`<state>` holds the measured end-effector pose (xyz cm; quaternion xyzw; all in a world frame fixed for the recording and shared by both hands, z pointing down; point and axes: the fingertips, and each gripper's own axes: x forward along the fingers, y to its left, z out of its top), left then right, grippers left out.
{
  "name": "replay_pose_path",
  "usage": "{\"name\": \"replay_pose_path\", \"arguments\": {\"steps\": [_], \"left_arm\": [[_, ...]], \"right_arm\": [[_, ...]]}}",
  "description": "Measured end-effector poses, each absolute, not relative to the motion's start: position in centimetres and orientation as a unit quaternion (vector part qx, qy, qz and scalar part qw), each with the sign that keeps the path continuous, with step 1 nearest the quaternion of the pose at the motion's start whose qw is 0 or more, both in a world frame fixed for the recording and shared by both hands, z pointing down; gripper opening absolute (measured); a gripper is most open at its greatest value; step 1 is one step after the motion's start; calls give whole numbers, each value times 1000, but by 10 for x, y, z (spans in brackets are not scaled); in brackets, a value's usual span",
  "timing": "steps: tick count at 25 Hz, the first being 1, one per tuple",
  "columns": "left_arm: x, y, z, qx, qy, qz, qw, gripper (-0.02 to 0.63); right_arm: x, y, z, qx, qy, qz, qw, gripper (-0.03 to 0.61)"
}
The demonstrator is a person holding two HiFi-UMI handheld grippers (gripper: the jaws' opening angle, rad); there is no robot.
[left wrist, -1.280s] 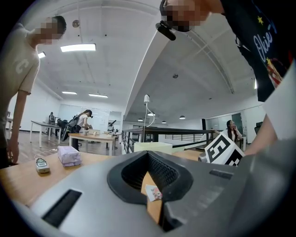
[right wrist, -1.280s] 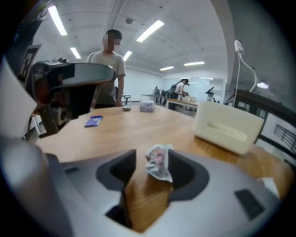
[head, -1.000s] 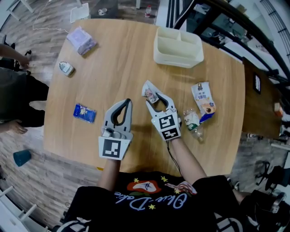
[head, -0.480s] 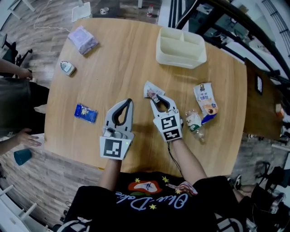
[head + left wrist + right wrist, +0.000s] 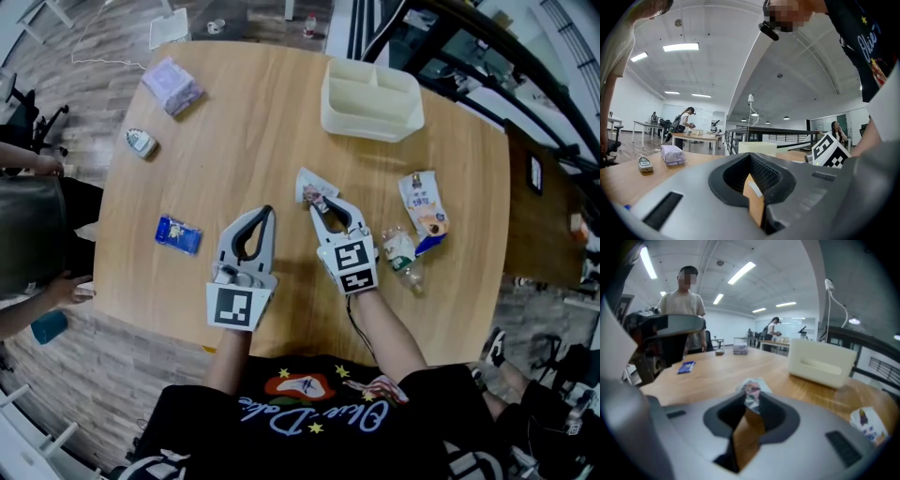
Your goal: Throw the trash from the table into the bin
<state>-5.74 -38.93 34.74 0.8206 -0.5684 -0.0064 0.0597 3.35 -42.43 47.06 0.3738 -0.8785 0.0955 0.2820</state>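
A crumpled white wrapper [image 5: 309, 188] lies mid-table, and my right gripper [image 5: 320, 202] is shut on its near corner; the jaws have just been closing with the wrapper between them. In the right gripper view the wrapper [image 5: 751, 392] stands pinched upright between the tips of the right gripper [image 5: 751, 403]. My left gripper [image 5: 266, 212] rests beside it on the table [image 5: 244, 141], shut and holding nothing; in the left gripper view its tips [image 5: 751, 157] meet. The cream bin [image 5: 370, 98] stands at the far side of the table.
A snack packet [image 5: 422, 211] and a crushed plastic bottle [image 5: 401, 258] lie right of my right gripper. A blue packet [image 5: 176, 234], a small tin-like item [image 5: 140, 142] and a purple pack [image 5: 171, 84] lie to the left. A bystander's hand [image 5: 66, 286] shows at the left edge.
The right gripper's jaws have narrowed onto the wrapper, bunching its near corner. The left gripper has stayed put. The bystander at the left has shifted.
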Motion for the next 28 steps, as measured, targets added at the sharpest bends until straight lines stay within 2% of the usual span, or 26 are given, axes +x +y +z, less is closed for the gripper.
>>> {"name": "replay_pose_path", "arguments": {"steps": [28], "left_arm": [[-36, -365, 324, 830, -557, -2, 35, 11]], "right_arm": [[52, -398, 384, 405, -893, 70, 182, 90]]}}
